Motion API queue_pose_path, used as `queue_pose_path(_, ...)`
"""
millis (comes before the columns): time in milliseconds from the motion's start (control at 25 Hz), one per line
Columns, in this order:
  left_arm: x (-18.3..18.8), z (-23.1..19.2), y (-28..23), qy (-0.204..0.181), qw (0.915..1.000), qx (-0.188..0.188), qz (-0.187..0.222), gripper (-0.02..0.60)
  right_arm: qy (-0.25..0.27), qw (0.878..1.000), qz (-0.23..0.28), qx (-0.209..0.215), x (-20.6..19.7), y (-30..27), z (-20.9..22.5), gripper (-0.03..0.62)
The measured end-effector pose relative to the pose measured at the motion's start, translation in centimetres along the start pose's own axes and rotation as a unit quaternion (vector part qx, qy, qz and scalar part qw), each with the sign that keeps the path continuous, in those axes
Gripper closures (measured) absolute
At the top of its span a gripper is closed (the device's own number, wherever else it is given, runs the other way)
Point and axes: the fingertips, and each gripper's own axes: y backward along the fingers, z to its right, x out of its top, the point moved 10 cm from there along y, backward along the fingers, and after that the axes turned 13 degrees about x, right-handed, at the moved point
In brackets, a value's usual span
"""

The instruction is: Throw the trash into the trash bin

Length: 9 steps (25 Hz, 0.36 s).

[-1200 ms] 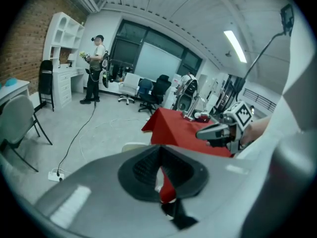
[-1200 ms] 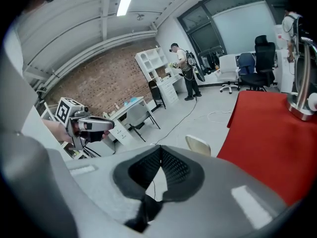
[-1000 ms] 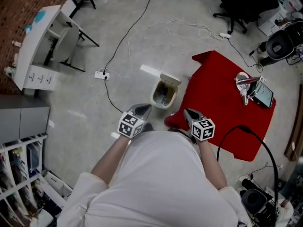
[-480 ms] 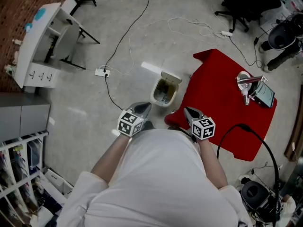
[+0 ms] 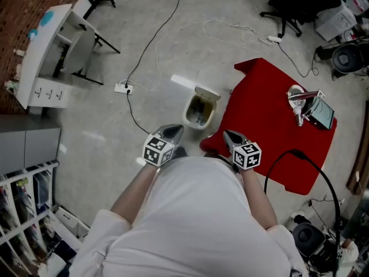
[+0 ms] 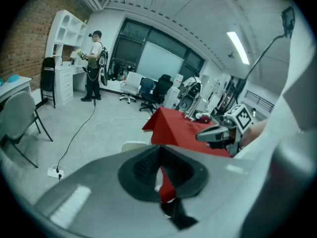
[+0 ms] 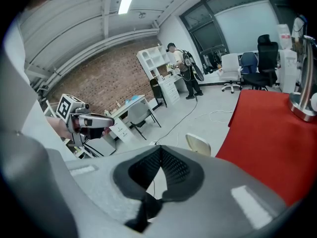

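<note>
A small beige trash bin (image 5: 200, 112) stands open on the grey floor, just left of a table under a red cloth (image 5: 265, 126). My left gripper (image 5: 173, 133) and right gripper (image 5: 229, 137) are held close to the white-shirted body, both pointing toward the bin and short of it. In the left gripper view the left gripper (image 6: 159, 150) has its jaws touching with nothing between them; the bin's lid (image 6: 132, 145) shows just above them. The right gripper (image 7: 160, 150) is likewise shut and empty, with the bin (image 7: 199, 144) beyond it. I cannot make out any trash item.
A metal cylinder (image 5: 298, 104) and a dark tablet-like device (image 5: 323, 115) lie on the red cloth. Cables and a power strip (image 5: 123, 88) cross the floor. A white desk with a chair (image 5: 55, 51) stands at left, office chairs at the back. A person (image 6: 93, 66) stands far off.
</note>
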Motion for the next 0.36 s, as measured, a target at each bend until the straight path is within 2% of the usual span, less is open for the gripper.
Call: queue_pose_path(360, -0.37, -0.16, 0.37, 0.0, 1.0, 0.003, -0.002, 0.577, -0.001, 1.0, 0.001, -0.002, -0.31, -0.08, -0.09, 0.594)
